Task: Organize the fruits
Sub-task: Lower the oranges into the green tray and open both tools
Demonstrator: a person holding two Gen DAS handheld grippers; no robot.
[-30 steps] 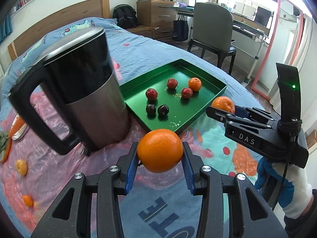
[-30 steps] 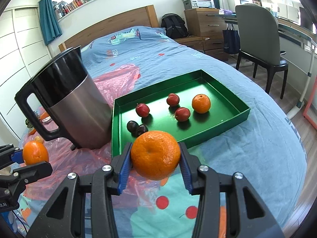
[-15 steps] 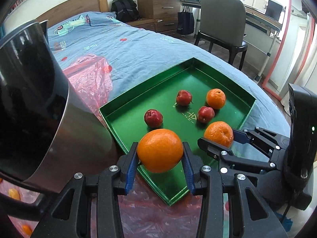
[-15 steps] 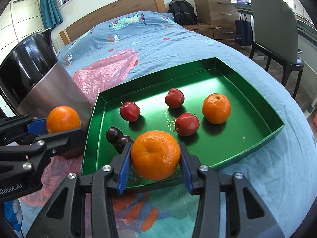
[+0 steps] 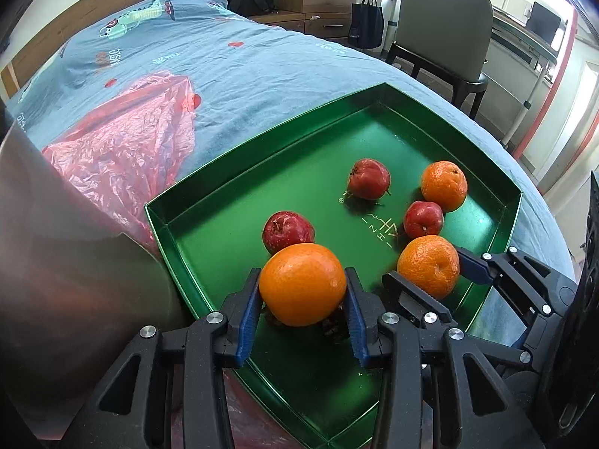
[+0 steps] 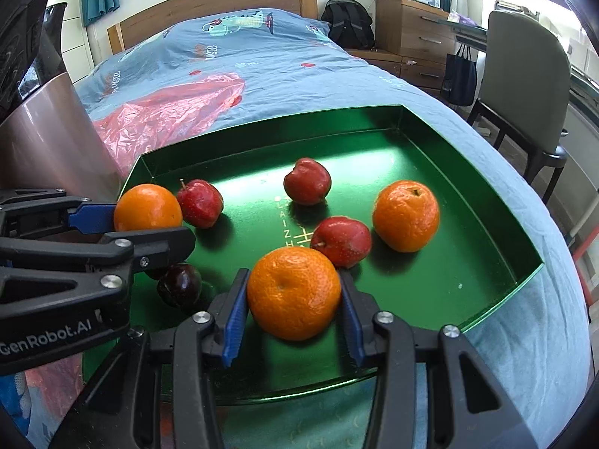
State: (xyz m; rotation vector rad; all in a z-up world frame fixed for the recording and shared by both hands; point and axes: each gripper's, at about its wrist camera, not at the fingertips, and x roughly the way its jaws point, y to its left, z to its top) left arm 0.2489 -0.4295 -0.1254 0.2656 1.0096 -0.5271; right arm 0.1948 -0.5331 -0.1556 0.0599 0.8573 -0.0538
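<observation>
Three oranges: one (image 6: 406,216) resting in the green tray (image 6: 486,202), one (image 6: 294,292) held by the right gripper (image 6: 294,308), and one (image 5: 302,284) held by the left gripper (image 5: 302,299). Three small red apples lie in the tray: (image 6: 199,203), (image 6: 307,181) and (image 6: 341,241). At least one dark plum (image 6: 179,285) lies there too; a second is mostly hidden. Two grippers, one tray, one metal kettle (image 6: 41,138), one red plastic bag (image 6: 168,112), one chair (image 6: 524,86).

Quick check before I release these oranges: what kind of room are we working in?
Most likely a bedroom that doubles as a study. The green tray sits on a bed with a blue printed duvet and wooden headboard; a desk chair and a drawer unit stand beside it.
</observation>
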